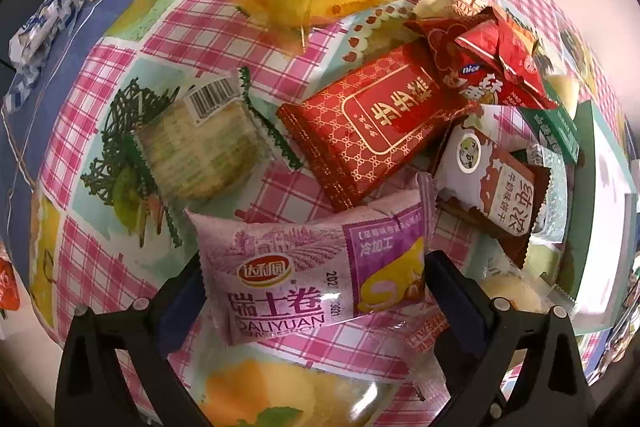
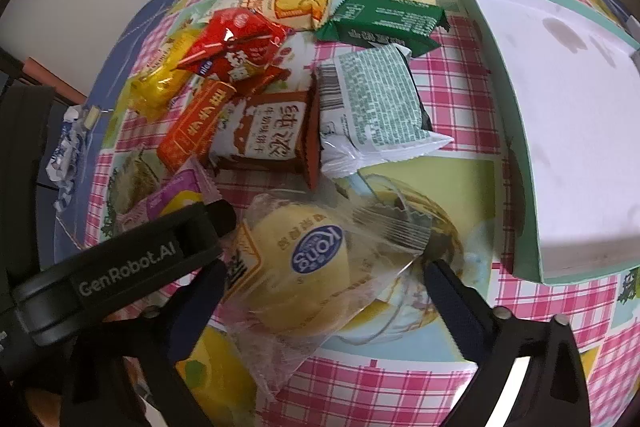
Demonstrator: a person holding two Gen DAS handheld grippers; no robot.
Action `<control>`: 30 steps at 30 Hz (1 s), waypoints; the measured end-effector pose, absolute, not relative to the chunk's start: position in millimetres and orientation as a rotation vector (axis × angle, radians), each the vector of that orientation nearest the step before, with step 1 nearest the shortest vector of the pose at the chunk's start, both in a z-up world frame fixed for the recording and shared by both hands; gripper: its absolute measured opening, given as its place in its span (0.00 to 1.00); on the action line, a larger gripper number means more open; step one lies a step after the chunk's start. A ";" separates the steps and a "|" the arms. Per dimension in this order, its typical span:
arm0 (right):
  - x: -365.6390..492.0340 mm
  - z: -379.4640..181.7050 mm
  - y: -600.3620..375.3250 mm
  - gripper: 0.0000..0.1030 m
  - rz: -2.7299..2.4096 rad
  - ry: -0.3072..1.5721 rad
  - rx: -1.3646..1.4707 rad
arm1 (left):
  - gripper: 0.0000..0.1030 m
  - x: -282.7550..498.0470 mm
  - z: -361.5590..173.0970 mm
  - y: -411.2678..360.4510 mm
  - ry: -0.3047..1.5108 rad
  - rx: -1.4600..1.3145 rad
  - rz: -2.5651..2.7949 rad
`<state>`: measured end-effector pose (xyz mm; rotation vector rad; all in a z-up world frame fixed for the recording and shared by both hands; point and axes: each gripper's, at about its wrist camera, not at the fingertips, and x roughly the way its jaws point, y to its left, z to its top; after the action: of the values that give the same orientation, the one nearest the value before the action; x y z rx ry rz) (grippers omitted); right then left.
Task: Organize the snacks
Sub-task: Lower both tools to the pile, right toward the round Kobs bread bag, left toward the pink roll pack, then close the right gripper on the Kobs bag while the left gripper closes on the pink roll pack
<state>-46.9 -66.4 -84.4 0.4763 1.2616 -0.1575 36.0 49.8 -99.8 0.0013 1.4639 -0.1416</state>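
The left tongs point(image 1: 316, 291) stand spread around one puffy, glossy purple Swiss-roll packet point(image 1: 316, 267) lying on the checked oilcloth surface point(image 1: 168, 27); I cannot tell whether the pads press it. Just beyond lie one flat red foil packet point(image 1: 372, 123) and one clear crimped wafer pack point(image 1: 200, 143). The right tongs point(image 2: 324, 287) are spread around one crinkly clear bag holding a round yellow bun point(image 2: 304, 267), pads apart from it. One shallow mint-edged box point(image 2: 560, 107) sits further right.
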 end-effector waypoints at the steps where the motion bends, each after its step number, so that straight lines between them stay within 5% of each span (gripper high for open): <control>1: -46.4 -83.5 -65.7 0.90 -0.154 1.257 0.482 | 0.95 35.4 -98.1 51.2 1.461 0.000 -0.140; 10: -38.7 -75.2 -60.1 0.56 -0.097 1.232 0.539 | 0.78 36.3 -87.0 56.8 1.445 -0.046 -0.182; 30: -60.5 -47.3 -73.2 0.46 -0.117 1.168 0.527 | 0.77 27.3 -36.0 63.1 1.331 -0.100 -0.223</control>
<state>-60.5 -73.2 -47.3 0.5268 1.1681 -0.1169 27.3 63.1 -36.0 -0.0995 1.3308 -0.2231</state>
